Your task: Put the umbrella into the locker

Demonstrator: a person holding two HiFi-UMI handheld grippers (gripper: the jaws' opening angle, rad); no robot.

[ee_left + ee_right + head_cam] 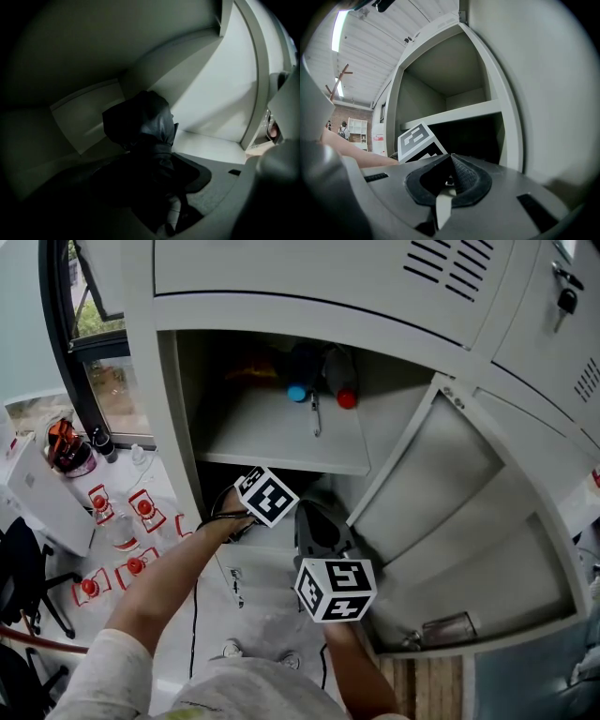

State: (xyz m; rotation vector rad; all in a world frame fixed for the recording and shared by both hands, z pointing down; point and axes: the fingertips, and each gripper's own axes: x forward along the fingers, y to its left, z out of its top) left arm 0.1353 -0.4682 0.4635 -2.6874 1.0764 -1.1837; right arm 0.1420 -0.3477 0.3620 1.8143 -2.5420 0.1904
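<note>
1. Left gripper (157,180): clenched, it seems in the gloom, on the umbrella (143,126). Dark folded fabric fills the gap between the jaws and juts out past them.
2. Right gripper (452,171): jaws pressed together, nothing between them.
3. Umbrella: below the shelf (281,442), inside the locker (211,89), bunched end toward the back wall. Cannot tell whether it touches the compartment floor.
4. Left gripper's rear: just below the shelf's front edge, at the mouth of the lower compartment, with the forearm (178,568) reaching in from outside.
5. Right gripper: lower than the shelf as well, but outside the opening, just beside the left one and tilted up toward the shelf's underside.
6. Door (469,521): open, to the right of the shelf.
7. On the shelf, toward the back: a blue cap (297,393) and a red cap (347,399), near each other.
</note>
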